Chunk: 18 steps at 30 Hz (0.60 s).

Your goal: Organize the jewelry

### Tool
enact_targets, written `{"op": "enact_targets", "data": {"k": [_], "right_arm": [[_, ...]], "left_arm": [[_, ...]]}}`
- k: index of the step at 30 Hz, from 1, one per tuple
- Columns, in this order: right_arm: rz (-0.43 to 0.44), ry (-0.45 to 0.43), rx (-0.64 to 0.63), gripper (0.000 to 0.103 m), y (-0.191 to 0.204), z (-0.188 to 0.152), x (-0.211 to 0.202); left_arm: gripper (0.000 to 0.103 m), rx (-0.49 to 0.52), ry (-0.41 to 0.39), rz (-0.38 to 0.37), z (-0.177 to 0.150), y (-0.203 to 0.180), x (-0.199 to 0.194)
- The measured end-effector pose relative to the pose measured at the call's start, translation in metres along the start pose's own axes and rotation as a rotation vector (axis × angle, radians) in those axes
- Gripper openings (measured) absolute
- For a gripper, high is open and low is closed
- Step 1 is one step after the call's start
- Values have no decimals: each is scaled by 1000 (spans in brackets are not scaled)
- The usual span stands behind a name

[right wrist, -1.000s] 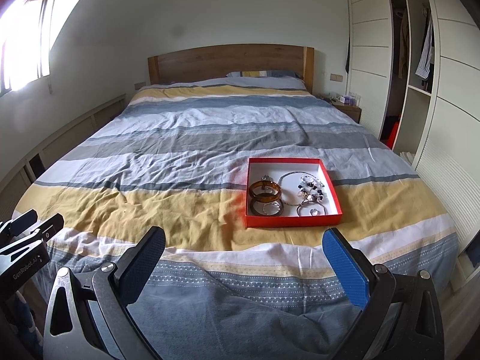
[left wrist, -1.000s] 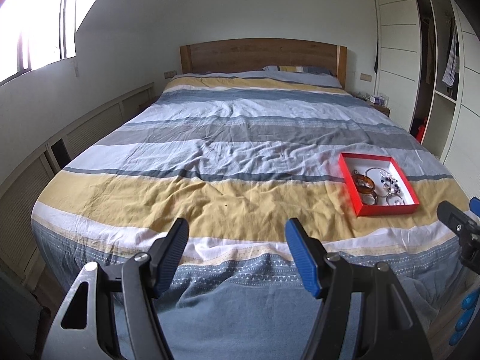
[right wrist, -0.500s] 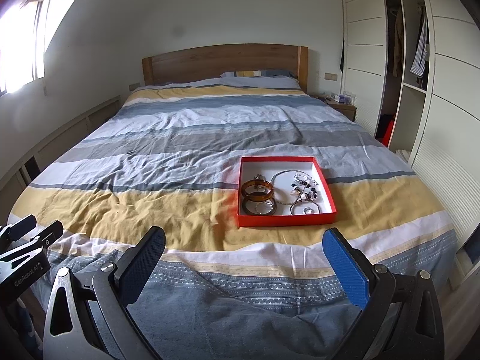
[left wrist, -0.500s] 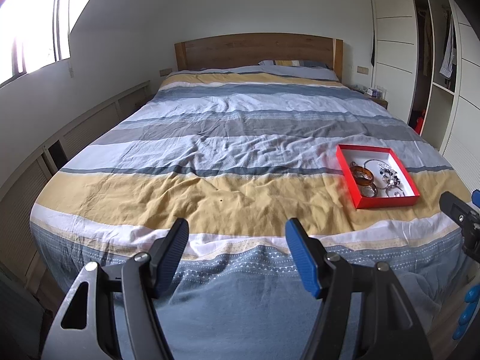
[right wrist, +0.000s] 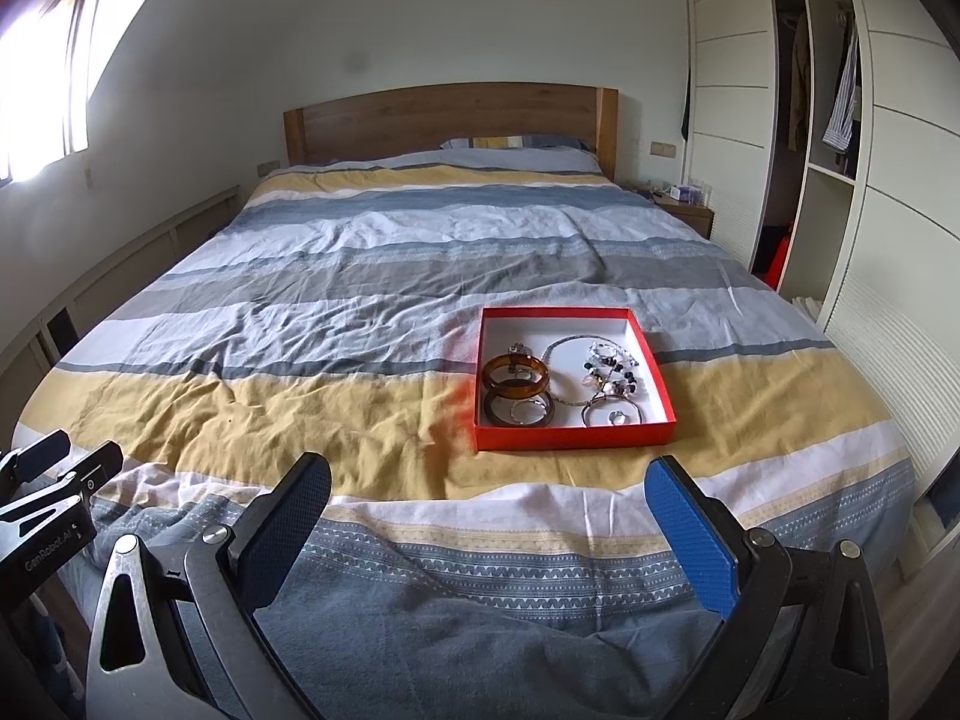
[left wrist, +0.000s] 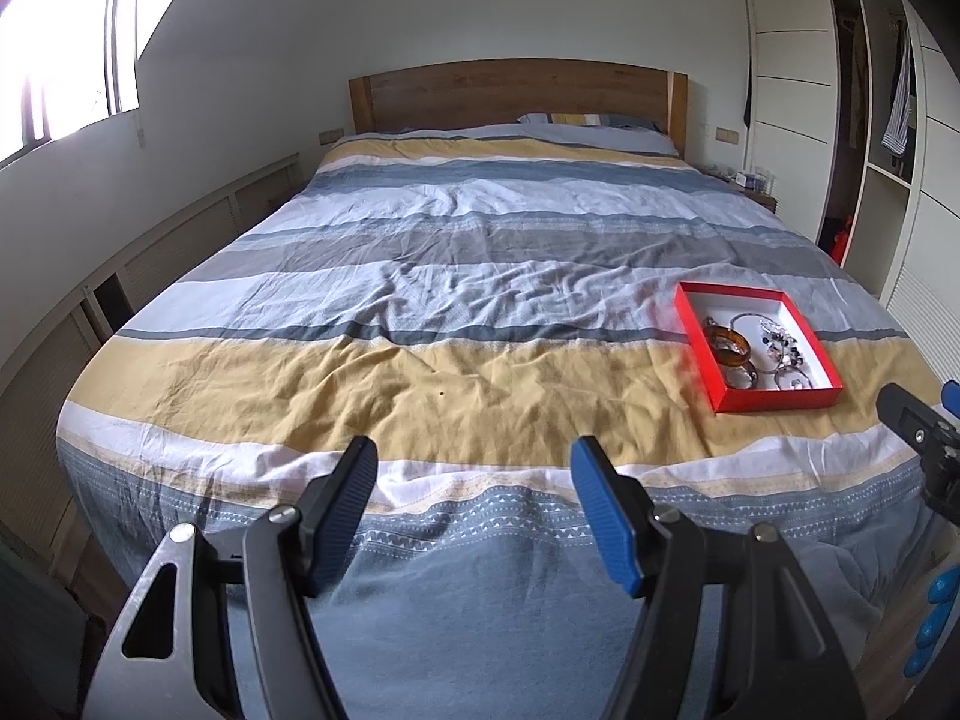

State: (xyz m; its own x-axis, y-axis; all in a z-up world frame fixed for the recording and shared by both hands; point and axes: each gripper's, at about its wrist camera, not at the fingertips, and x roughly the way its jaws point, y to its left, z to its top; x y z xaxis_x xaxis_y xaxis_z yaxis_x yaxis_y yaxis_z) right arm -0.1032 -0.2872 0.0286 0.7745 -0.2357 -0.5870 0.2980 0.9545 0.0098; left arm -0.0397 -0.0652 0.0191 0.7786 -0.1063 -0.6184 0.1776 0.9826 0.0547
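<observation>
Holding both tools above the foot of the bed (right wrist: 372, 276), we have the left gripper (left wrist: 474, 468) spread wide, its fingers (left wrist: 345, 504) well apart with nothing between them and touching nothing. Our right gripper (right wrist: 489, 498) is spread wider still, its fingers (right wrist: 690, 531) likewise bare and clear of the cover.

Ahead of the right gripper, on the yellow stripe of the striped duvet (right wrist: 300, 408), lies a shallow red box (right wrist: 570, 437) with a white inside. From the left wrist view the same box (left wrist: 774, 402) sits off to our right, well apart from the left gripper. Within it we see an amber bangle (right wrist: 516, 375) resting against a darker bangle (right wrist: 519, 411) on the left side, a thin chain necklace (right wrist: 564, 354) curving through the middle, a beaded bracelet (right wrist: 615, 369) of dark and clear beads on the right, and a thin silver hoop (right wrist: 609, 414) by the near right corner with a small ring inside it.

Between our fingers and the box there is only rumpled duvet. A wooden headboard (right wrist: 450, 120) closes the far end of the bed, a pillow (right wrist: 522, 144) lying just before it. To the right stands a white wardrobe (right wrist: 888, 138) with clothes hanging in its open bay, and a small nightstand (right wrist: 684, 213) sits beside the bed near the headboard.
</observation>
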Motion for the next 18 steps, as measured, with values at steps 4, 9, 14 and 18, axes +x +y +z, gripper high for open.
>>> {"op": "enact_targets", "data": {"k": [4, 9, 14, 18], "right_arm": [[0, 9, -5, 103, 3, -1, 6], [1, 20, -11, 103, 5, -2, 12], [1, 31, -14, 103, 5, -3, 17], [0, 32, -13, 103, 5, -3, 17]], "left_arm": [[65, 5, 4, -5, -1, -1, 3], [65, -2, -10, -27, 0, -1, 3], [65, 0, -12, -23, 0, -1, 3], [65, -1, -10, -25, 1, -2, 4]]}}
